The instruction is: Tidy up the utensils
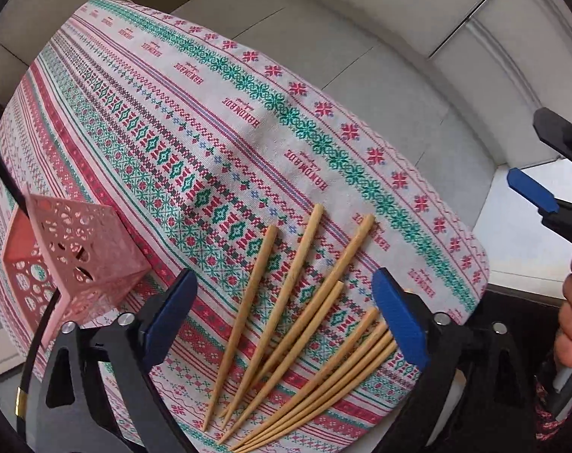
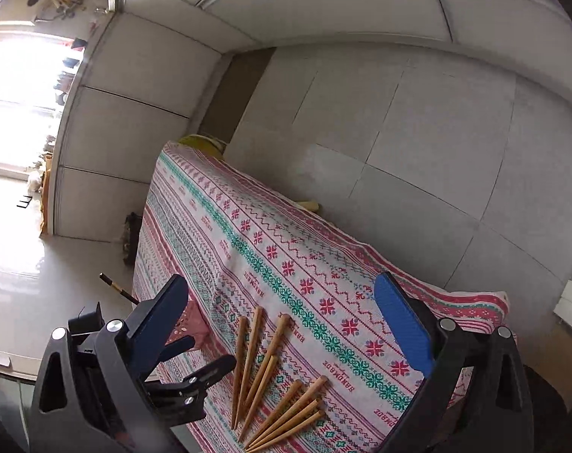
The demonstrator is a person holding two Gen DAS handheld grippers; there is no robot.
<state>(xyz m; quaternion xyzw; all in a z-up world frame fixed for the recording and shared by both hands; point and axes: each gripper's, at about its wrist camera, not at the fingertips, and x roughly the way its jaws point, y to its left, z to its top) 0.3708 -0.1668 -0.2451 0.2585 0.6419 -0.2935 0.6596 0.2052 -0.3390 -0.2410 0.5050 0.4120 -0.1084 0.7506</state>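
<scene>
so both tongs wide open over the chopsticks (image 1: 305, 324), nothing gripped yet.
left tongs (image 1: 286, 317) straddle the sticks fanned on the tabletop (image 1: 97, 143) cloth, likely lining up a pick; right tongs (image 2: 282, 324) hover nearby. pink holder (image 1: 70, 260) beside, one dark stick (image 1: 6, 177) already in. cloth reads "handmade".

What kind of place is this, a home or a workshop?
Probably a home. A small table under a patterned woven tablecloth holds wooden chopsticks and a pink perforated holder, with a tiled floor all round and a bright window.
</scene>
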